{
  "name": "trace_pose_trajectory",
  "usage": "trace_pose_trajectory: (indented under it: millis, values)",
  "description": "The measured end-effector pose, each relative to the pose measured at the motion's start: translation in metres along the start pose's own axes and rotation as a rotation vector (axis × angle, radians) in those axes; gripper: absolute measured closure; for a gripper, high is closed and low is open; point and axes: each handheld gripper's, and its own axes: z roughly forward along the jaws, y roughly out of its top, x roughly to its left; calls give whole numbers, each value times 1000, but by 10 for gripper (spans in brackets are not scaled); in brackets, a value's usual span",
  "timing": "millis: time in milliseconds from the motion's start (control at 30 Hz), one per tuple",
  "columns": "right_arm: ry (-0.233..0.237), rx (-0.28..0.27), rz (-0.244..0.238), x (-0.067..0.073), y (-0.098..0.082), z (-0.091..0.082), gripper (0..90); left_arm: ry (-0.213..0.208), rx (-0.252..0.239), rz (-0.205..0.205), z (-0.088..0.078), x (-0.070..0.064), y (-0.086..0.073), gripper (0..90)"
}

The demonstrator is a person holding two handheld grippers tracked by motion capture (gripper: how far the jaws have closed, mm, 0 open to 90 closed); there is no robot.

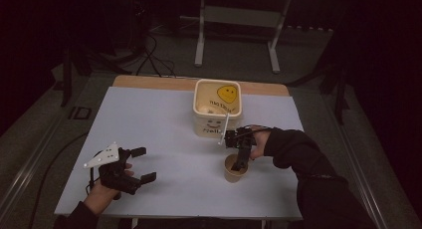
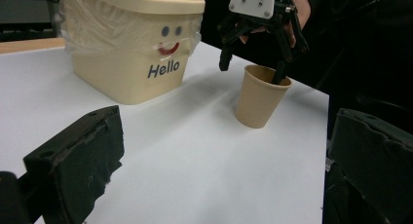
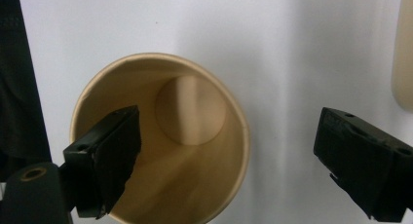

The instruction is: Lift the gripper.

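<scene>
A tan paper cup (image 1: 231, 175) stands upright and empty on the white table (image 1: 164, 119), near the front right. My right gripper (image 1: 239, 162) points down over it, open. In the right gripper view one jaw reaches inside the cup (image 3: 190, 107) by its wall and the other hangs outside the rim, so the right gripper (image 3: 226, 136) straddles the wall without pressing it. The left gripper view shows the same: one finger dips into the cup (image 2: 258, 100). My left gripper (image 1: 145, 164) rests at the front left, open and holding nothing.
A cream tub (image 1: 211, 124) with a smiley face and "Hello" on its side stands just behind the cup, lined with clear plastic. Beyond the table's far edge are a metal stand (image 1: 236, 20) and floor cables (image 1: 154, 59). The room around is dark.
</scene>
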Motion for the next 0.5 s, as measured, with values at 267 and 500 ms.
trace_pose_trajectory:
  millis: [267,500]
  values:
    - [7,-18,-3,0,1,-1,99,-1,-2,0,0,0,0,5]
    - [2,-16,-3,1,1,-5,100,-3,-2,3,1,-1,0,5]
